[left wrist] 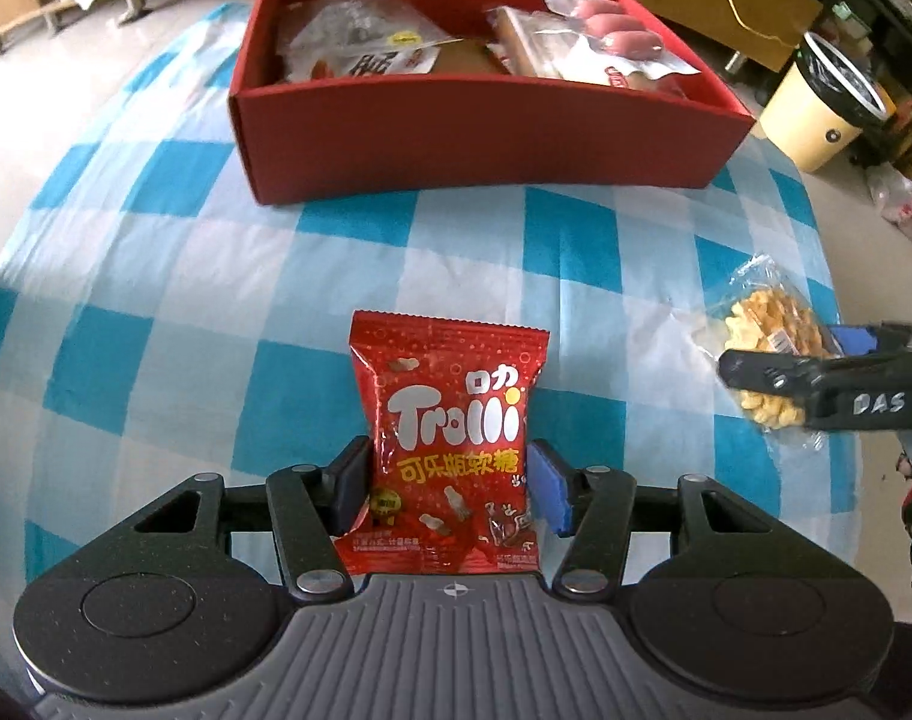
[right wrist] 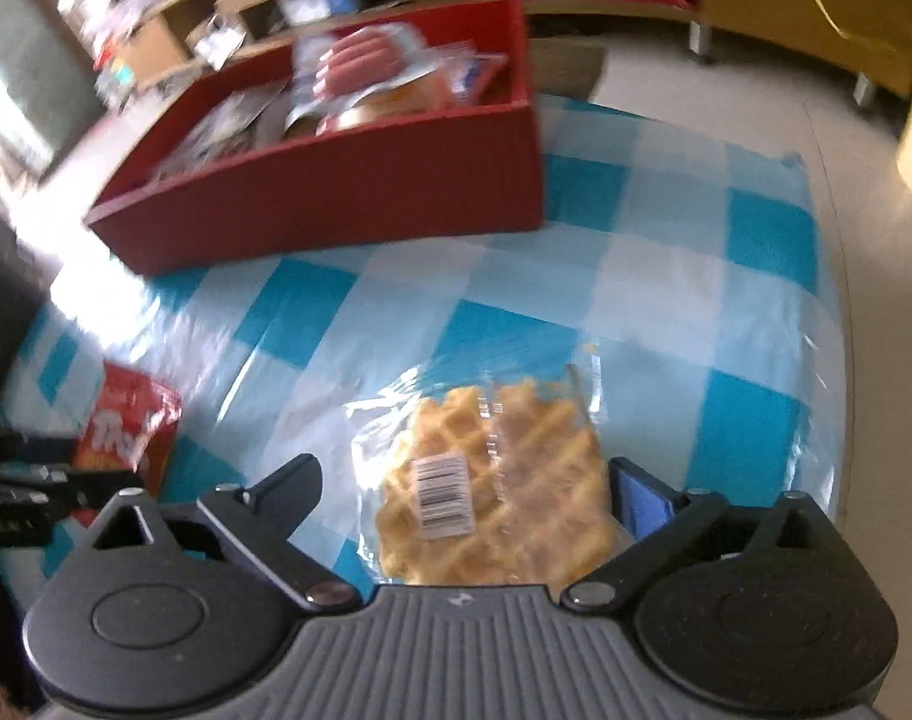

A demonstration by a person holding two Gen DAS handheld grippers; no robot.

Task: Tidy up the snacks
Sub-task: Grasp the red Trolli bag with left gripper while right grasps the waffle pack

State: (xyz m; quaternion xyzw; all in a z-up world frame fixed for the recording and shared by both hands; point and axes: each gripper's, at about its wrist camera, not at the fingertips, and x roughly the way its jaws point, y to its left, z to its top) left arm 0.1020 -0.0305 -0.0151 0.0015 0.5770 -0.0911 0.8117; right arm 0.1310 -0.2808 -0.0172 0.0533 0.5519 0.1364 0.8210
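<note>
A red Trolli gummy packet [left wrist: 450, 450] sits between the pads of my left gripper [left wrist: 450, 486], which is shut on its lower half. A clear-wrapped waffle packet [right wrist: 498, 492] lies on the checked cloth between the fingers of my right gripper [right wrist: 468, 492]; the fingers stand wide apart and do not press it. The right gripper shows in the left wrist view [left wrist: 774, 360] around the waffle packet [left wrist: 768, 324]. The Trolli packet [right wrist: 126, 432] shows at the left of the right wrist view. A red box [left wrist: 486, 138] with several snacks stands at the far side.
The table carries a blue and white checked cloth [left wrist: 216, 312]. The red box also shows in the blurred right wrist view [right wrist: 348, 198]. A cream bin with a black liner [left wrist: 828, 114] stands on the floor past the right table edge. Shelves and cartons line the back.
</note>
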